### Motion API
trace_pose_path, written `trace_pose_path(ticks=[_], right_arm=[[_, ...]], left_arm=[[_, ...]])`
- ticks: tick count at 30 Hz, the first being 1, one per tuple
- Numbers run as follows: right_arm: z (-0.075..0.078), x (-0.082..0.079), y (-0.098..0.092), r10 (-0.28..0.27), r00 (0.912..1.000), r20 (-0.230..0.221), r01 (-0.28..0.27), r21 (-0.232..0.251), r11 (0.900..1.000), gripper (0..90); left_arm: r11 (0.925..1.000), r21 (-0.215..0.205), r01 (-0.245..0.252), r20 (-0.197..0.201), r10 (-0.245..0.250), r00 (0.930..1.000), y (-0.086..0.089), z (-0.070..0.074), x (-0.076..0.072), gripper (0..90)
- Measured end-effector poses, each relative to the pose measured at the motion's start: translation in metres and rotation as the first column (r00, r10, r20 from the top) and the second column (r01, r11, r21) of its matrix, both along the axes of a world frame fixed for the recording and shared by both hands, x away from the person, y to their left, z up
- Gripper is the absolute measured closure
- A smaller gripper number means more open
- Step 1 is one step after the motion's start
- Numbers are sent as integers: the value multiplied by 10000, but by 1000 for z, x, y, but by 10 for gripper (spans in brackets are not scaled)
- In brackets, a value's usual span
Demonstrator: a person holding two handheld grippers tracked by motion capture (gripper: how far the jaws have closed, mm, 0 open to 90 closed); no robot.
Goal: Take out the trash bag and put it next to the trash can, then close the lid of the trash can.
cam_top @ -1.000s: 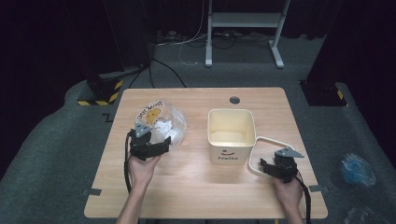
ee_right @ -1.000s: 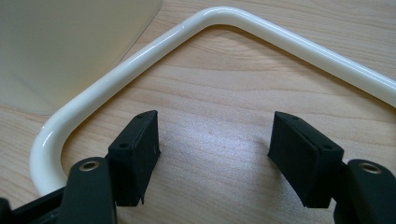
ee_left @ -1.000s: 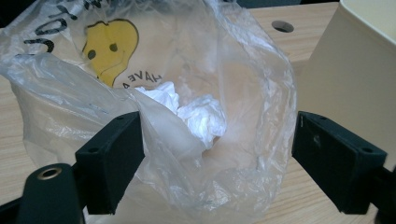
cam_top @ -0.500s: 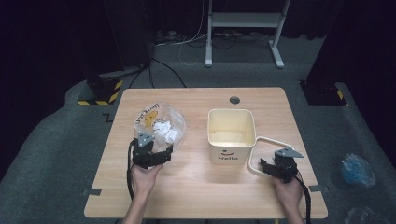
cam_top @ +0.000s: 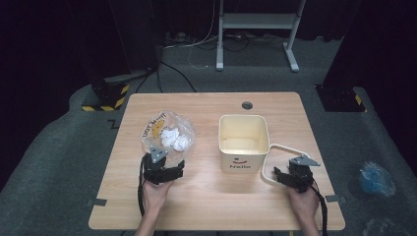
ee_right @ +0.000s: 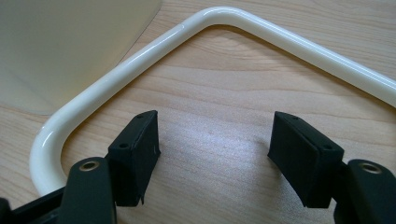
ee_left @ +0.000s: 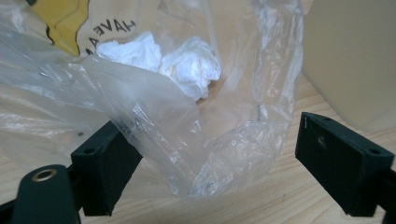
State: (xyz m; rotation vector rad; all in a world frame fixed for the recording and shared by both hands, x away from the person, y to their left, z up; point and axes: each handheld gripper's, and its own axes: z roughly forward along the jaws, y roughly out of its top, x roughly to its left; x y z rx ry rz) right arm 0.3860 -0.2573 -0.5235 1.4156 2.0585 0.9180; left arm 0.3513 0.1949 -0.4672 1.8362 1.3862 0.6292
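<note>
A clear plastic bag (cam_top: 167,132) with a yellow print lies on the left of the wooden table (cam_top: 206,206), with crumpled white tissues (cam_top: 175,140) inside. My left gripper (cam_top: 164,166) is at its near edge. In the left gripper view the gripper (ee_left: 224,163) stands open with the bag's (ee_left: 154,116) loose rim between the jaws and the tissues (ee_left: 187,65) beyond. A cream bucket (cam_top: 243,140) stands at centre, its handle (cam_top: 280,146) folded down to the right. My right gripper (cam_top: 281,176) is open and low over the table inside the handle's loop (ee_right: 140,56).
A round cable hole (cam_top: 247,105) is in the table's far side. On the floor are a blue plastic bag (cam_top: 376,178) at right, a yellow-black striped block (cam_top: 105,96) at left, and a metal stand (cam_top: 255,22) behind.
My left gripper has drawn back toward the table's near edge and sunk lower, and the bag has settled flatter. The right gripper has stayed put.
</note>
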Motion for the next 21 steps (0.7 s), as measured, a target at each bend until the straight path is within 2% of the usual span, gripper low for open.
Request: trace_pose_path(ticks=[13, 21], right_arm=[[0, 0, 0, 1, 10000, 2, -1, -3, 10000, 328], [0, 0, 0, 0, 10000, 0, 0, 0, 10000, 327]], left_arm=[[9989, 351, -312, -545, 331, 9980, -3, -29, 0, 158], [9954, 694, -662, -680, 709, 9952, -3, -42, 2, 162]])
